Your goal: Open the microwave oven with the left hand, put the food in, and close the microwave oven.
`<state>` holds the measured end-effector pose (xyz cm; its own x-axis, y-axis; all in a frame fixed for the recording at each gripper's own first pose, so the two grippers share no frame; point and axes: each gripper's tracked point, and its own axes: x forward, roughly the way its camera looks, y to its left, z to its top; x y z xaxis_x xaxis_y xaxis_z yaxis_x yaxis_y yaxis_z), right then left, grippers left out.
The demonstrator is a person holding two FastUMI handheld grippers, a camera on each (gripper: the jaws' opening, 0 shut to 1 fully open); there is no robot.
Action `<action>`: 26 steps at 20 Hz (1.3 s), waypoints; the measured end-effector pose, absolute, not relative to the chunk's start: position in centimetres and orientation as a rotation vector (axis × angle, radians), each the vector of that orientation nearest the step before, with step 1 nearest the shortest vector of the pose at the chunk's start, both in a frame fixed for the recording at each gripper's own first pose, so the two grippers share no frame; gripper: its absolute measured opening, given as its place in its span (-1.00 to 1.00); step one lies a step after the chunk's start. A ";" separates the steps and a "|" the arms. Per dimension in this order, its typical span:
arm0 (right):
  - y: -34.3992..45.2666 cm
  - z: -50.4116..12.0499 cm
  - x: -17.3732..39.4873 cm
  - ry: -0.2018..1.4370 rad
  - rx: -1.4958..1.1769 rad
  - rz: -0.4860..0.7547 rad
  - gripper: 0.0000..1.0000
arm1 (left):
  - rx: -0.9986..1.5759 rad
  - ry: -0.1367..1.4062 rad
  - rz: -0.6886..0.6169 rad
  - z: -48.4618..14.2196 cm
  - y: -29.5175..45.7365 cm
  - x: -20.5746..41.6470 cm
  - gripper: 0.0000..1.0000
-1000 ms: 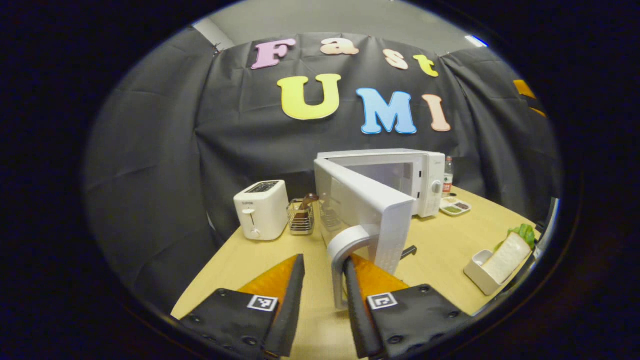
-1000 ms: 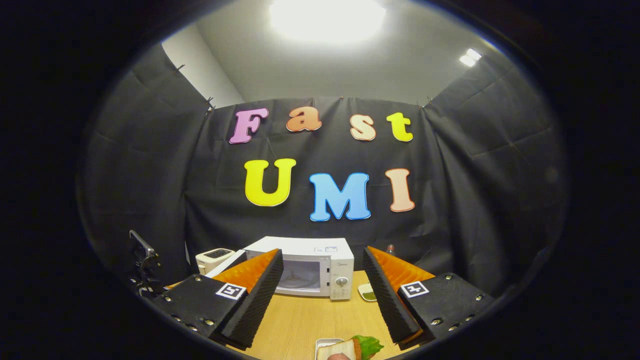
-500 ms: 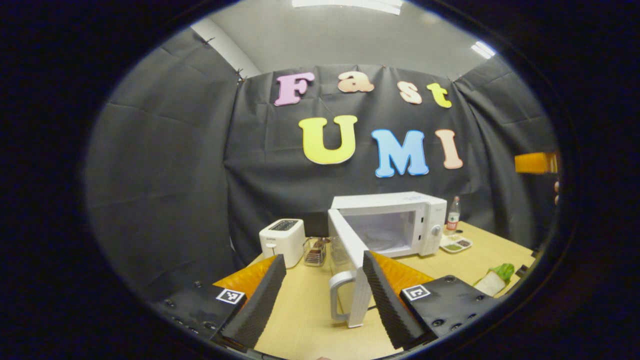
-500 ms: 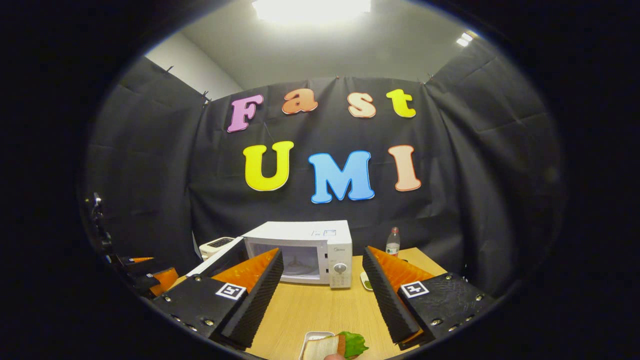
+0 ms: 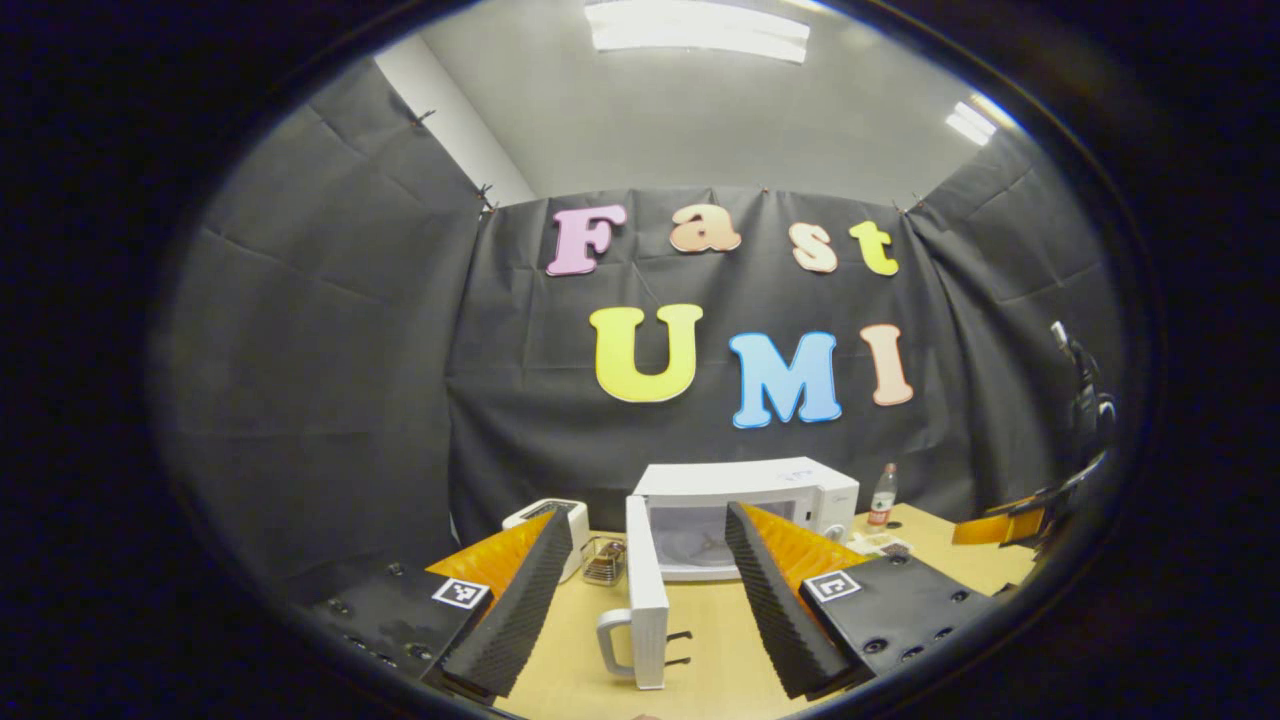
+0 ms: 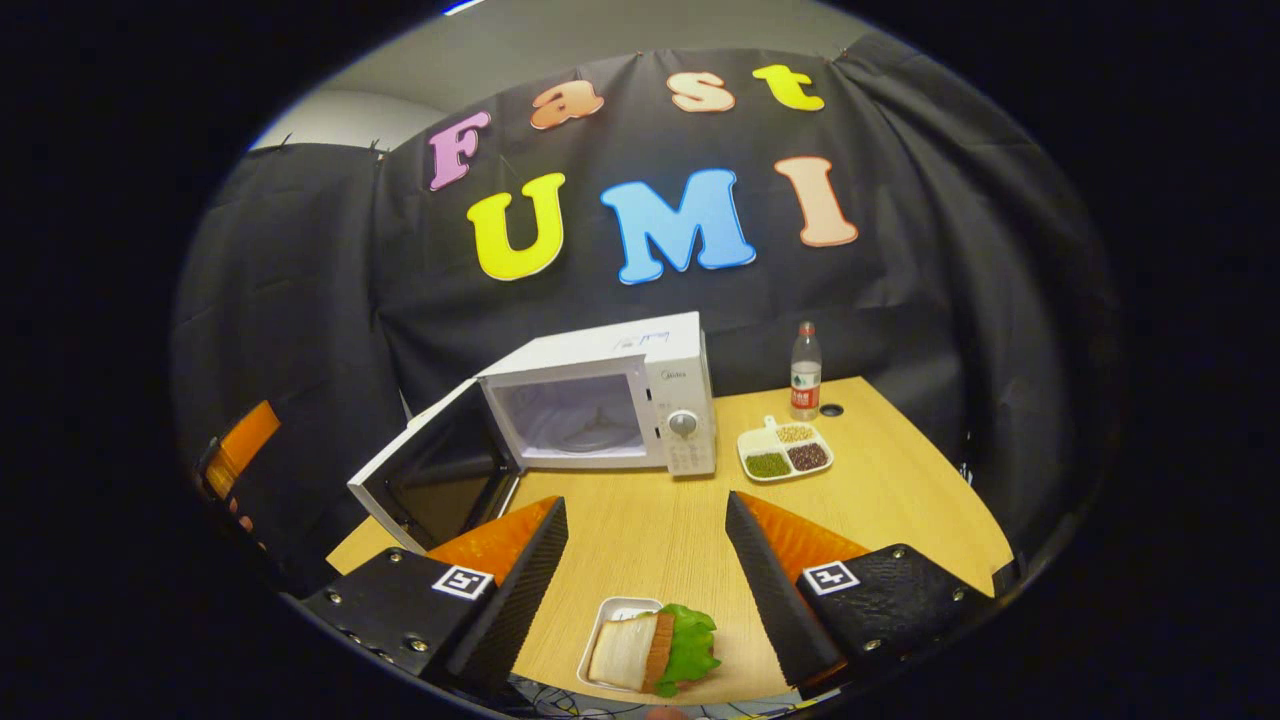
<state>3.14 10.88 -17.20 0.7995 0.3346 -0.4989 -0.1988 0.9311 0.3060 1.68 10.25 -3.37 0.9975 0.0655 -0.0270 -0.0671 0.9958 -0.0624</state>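
- The microwave (image 6: 600,405) door (image 6: 425,480) is standing open at 10 o'clock.
- Right gripper (image 6: 645,575), released, is hovering over the sandwich (image 6: 650,655).
- Left gripper (image 5: 645,590) is staying released.

Toaster (image 5: 545,517), bottle (image 6: 805,370), divided dish (image 6: 785,459) on table (image 6: 900,480).

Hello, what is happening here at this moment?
A person works with a gripper in each hand at a wooden table. The microwave oven stands with its door swung wide open and its inside bare. The left gripper is open, near the door handle but not holding it. The right gripper is open above the sandwich in its small tray, not yet gripping it.
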 end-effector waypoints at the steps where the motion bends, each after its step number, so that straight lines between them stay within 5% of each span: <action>1: 10.8 -18.3 3.0 0.612 0.254 0.298 0.94 | -0.060 0.017 0.073 -2.9 10.1 1.6 0.89; 15: 11.2 -30.0 -2.0 1.066 0.432 0.413 0.84 | -0.005 -0.012 0.139 -0.7 7.7 0.6 1.00; 18: 12.0 -31.2 -3.8 1.165 0.528 0.427 0.96 | 0.001 -0.018 0.147 -0.2 6.8 0.6 1.00; 19: 12.3 -31.3 -4.3 1.191 0.556 0.436 0.76 | 0.002 -0.019 0.149 -0.1 6.4 0.4 1.00; 20: 12.7 -31.7 -4.9 1.217 0.576 0.445 0.92 | 0.003 -0.021 0.151 0.0 6.1 0.4 1.00; 24: 13.5 -32.2 -6.0 1.276 0.652 0.468 0.73 | 0.025 -0.034 0.161 0.9 5.1 0.0 1.00; 26: 14.2 -31.6 -5.9 1.290 0.724 0.475 0.17 | 0.035 -0.035 0.170 1.1 4.8 -0.5 1.00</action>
<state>-5.92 14.15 -31.58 0.2305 0.6858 -0.6903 0.0748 0.6949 0.7153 -0.50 4.80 1.07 0.9849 0.1688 0.0379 -0.1701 0.9849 0.0318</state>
